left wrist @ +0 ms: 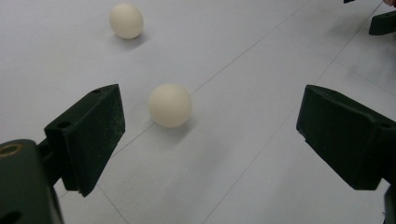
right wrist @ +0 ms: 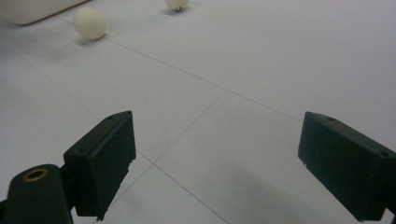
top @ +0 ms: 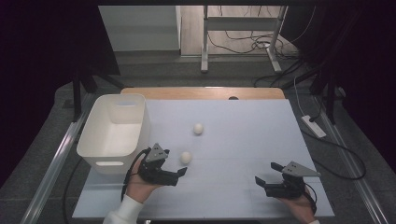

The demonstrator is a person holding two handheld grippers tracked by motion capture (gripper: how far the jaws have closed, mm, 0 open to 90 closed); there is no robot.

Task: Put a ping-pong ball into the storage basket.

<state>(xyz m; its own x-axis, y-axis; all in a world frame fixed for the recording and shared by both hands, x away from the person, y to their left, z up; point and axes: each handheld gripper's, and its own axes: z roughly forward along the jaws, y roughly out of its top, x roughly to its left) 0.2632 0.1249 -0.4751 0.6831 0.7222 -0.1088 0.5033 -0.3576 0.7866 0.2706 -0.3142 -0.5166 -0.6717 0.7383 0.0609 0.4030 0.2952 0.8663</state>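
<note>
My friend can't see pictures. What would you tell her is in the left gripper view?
A cream ball sits on a pale table just ahead of the left hand-held gripper, whose two black jaws stand wide open and touch nothing. A second ball lies farther off, toward the upper left.

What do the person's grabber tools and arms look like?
Each hand holds a black tool with two chunky, blocky jaws: the left gripper and the right gripper. Both carry a grey three-cornered plate on top and trail a black cable. The left arm wears a white sleeve.
</note>
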